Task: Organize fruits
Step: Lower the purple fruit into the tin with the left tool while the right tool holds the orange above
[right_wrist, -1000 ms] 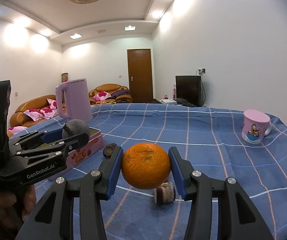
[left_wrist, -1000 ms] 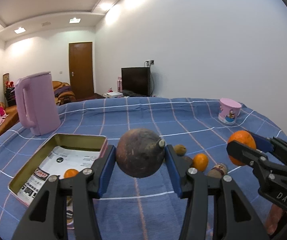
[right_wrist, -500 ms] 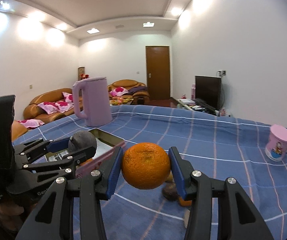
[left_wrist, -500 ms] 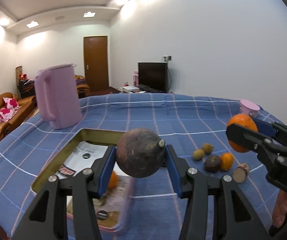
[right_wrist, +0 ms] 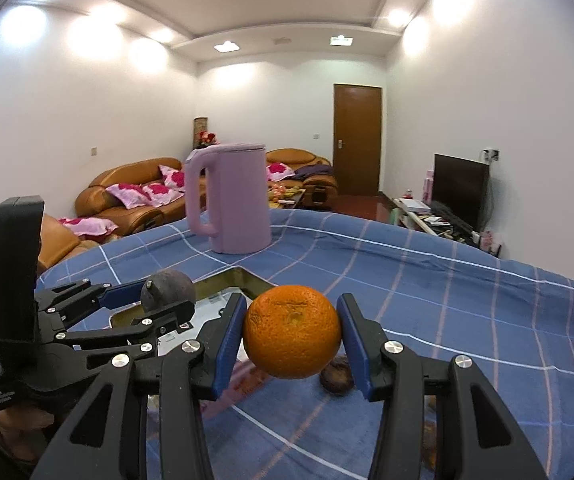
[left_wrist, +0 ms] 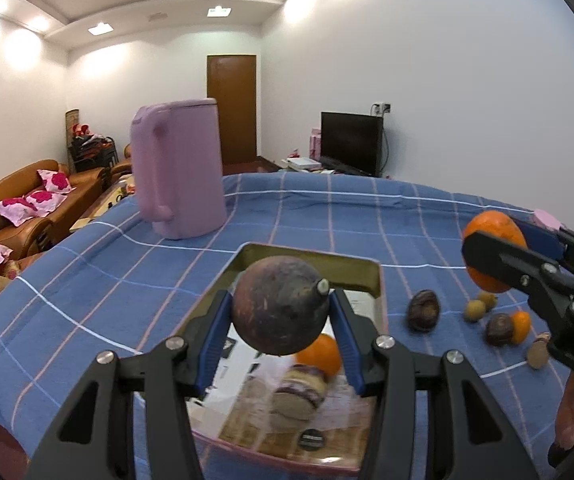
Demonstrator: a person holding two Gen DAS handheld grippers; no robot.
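Left claw (left_wrist: 281, 316) pinches a dark purple round fruit (left_wrist: 279, 304) at three and nine o'clock — hard-shelled, likely slip-prone; right claw (right_wrist: 291, 338) squeezes a softer round orange (right_wrist: 291, 331).

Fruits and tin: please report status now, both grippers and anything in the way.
Left gripper shut on dark round fruit, over the tin. Right gripper shut on orange, beside the tin. Small fruits loose on cloth. Nothing blocking.

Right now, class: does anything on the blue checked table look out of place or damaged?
Nothing looks damaged or spilled. Several small loose fruits lie on the blue checked tablecloth outside the gold rectangular tin, not yet sorted. Only a small orange lies inside it.
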